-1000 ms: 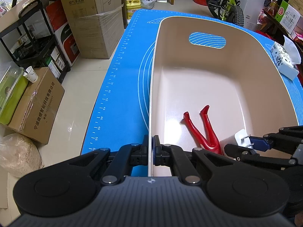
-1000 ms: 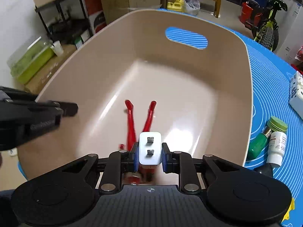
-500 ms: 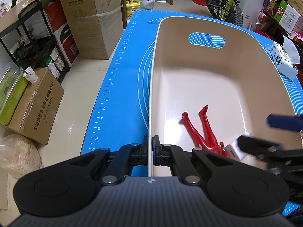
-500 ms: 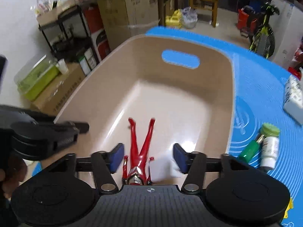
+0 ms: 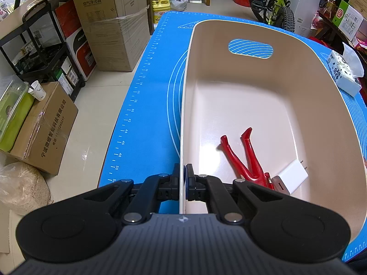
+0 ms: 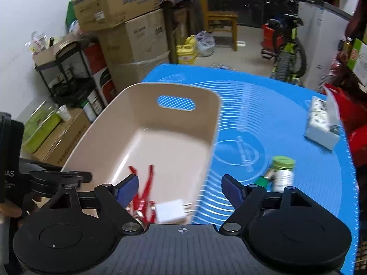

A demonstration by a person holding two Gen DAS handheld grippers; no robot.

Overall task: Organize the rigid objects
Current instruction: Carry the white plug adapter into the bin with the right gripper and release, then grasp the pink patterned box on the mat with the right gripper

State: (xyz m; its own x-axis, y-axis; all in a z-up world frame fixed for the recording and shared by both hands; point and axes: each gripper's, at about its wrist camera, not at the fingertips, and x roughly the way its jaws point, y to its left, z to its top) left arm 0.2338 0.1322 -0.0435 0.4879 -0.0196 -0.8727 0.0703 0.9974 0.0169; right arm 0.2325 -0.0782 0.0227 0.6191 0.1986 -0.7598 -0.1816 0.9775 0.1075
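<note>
A beige plastic basket [image 5: 321, 87] stands on the blue mat [image 5: 146, 105]. My left gripper [image 5: 182, 178] is shut on the basket's near left rim. Inside lie a red figure [image 5: 245, 158] and a white plug adapter [image 5: 292, 175], side by side near the front. My right gripper [image 6: 181, 188] is open and empty, raised above the basket's [image 6: 213, 119] near right corner. The red figure [image 6: 146, 190] and the white adapter [image 6: 170, 213] show below it. A white bottle with a green cap [image 6: 283, 171] and a green bottle [image 6: 263, 180] lie on the mat right of the basket.
A tissue box [image 5: 341, 73] sits on the mat at the far right, also in the right wrist view [image 6: 323, 123]. Cardboard boxes [image 5: 114, 23], a black shelf [image 5: 39, 52] and a bicycle [image 5: 273, 2] stand on the floor beyond the table.
My right gripper opened and let the white adapter drop into the basket beside the red figure, then rose and pulled back. The left gripper has kept its hold on the rim.
</note>
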